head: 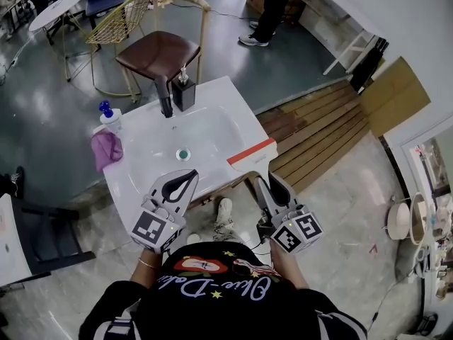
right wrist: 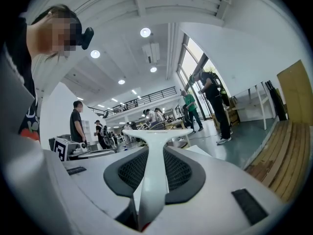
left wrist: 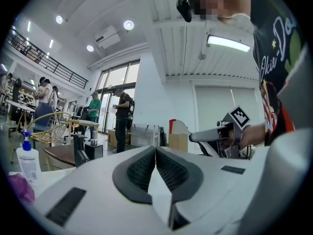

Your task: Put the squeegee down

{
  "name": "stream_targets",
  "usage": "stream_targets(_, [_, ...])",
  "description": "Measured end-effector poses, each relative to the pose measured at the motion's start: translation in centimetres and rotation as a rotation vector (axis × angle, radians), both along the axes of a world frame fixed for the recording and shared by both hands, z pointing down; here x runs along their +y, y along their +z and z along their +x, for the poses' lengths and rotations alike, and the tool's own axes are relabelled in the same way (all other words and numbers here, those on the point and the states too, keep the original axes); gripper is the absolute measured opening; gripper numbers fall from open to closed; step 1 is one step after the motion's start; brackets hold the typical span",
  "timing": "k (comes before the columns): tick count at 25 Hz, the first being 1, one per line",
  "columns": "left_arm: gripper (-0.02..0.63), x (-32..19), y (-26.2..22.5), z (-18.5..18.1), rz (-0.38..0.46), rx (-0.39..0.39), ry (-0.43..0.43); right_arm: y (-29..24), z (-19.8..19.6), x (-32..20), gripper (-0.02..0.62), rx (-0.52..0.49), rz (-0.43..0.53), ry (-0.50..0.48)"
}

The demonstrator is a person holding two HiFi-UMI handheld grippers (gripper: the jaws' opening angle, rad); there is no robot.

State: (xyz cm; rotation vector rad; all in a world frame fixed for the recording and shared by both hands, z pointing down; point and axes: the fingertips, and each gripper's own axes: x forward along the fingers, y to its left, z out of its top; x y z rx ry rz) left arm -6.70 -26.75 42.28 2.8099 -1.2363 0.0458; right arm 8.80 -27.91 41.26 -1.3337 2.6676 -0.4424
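The squeegee (head: 253, 153) is white with an orange strip along its blade and hangs over the front right edge of the white sink (head: 233, 112). My right gripper (head: 263, 184) is shut on its handle. In the right gripper view the white T-shaped squeegee (right wrist: 155, 146) runs out between the two dark pads (right wrist: 186, 173), blade end away from me. My left gripper (head: 188, 178) hovers at the sink's front rim, to the left of the squeegee. Its pads (left wrist: 139, 168) meet at the tips with nothing between them. The right gripper (left wrist: 215, 135) also shows in the left gripper view.
On the sink stand a black faucet (head: 166, 105), a black soap dispenser (head: 184, 91), a blue-capped bottle (head: 108, 116) and a purple cloth (head: 106, 149). A brown chair (head: 158, 52) is behind it. Wooden boards (head: 322, 129) lie to the right. People stand in the background.
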Motion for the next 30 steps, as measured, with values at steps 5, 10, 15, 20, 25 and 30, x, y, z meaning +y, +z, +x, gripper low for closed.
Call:
stream_targets(5, [-0.003,-1.7,-0.4,0.6,-0.015,-0.008,-0.022,0.2,0.2,-1.9,0.108,-0.014,-0.011,-0.023])
stream_targets(10, [-0.002,-3.4,-0.5,1.2,-0.01,-0.021,-0.036,0.6,0.8,-4.0,0.108,-0.025,-0.018,-0.044])
stream_targets(15, [-0.003,-5.1,-0.8,1.5,-0.018,-0.04,-0.062,0.9,1.3,-6.2,0.109,-0.041,-0.02,-0.064])
stream_targets(20, [-0.003,-6.5,-0.6,2.4,-0.024,-0.057,-0.083,1.4,1.8,-8.0,0.109,-0.052,-0.045,-0.087])
stream_targets(25, [-0.003,-7.8,-0.5,2.6,-0.03,-0.065,-0.109,1.7,1.7,-9.9,0.108,-0.061,-0.051,-0.117])
stream_targets(30, [-0.003,-9.2,-0.5,2.7,-0.034,-0.08,-0.14,2.1,1.7,-11.8,0.108,-0.057,-0.057,-0.148])
